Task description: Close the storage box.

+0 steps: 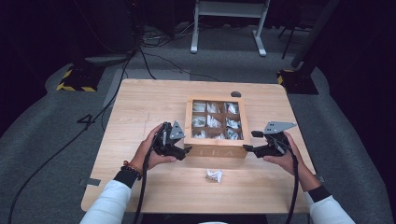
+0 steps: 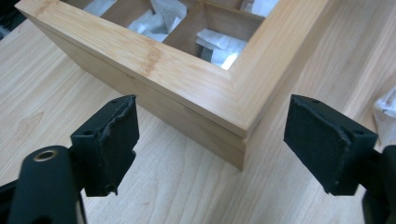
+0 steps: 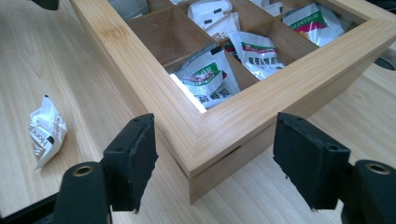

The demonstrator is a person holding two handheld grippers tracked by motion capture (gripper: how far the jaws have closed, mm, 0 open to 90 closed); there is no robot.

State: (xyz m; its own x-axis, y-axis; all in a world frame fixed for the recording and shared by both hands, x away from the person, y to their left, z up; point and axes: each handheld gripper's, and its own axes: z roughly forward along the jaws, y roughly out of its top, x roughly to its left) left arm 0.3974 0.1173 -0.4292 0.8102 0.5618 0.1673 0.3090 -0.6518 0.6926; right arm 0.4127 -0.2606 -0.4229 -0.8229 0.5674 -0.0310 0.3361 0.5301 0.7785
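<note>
A grey carpet floor (image 1: pixel 42 140) surrounds the wooden table (image 1: pixel 140 107); behind the table stands a white frame (image 1: pixel 229 23), with dark surroundings.

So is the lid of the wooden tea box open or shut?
Shut: the lid lies flat on the tea box, only a thin seam showing at the corner.

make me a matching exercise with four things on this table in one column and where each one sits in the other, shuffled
Things:
1. square bamboo tea box with glass lid
2. loose white tea packet
3. left tongs
4. right tongs

Places:
A. at the box's front right corner, open
B. middle of the light wooden table
C. on the table in front of the box
D. at the box's front left corner, open

Pairs: 1-B, 2-C, 3-D, 4-A
</note>
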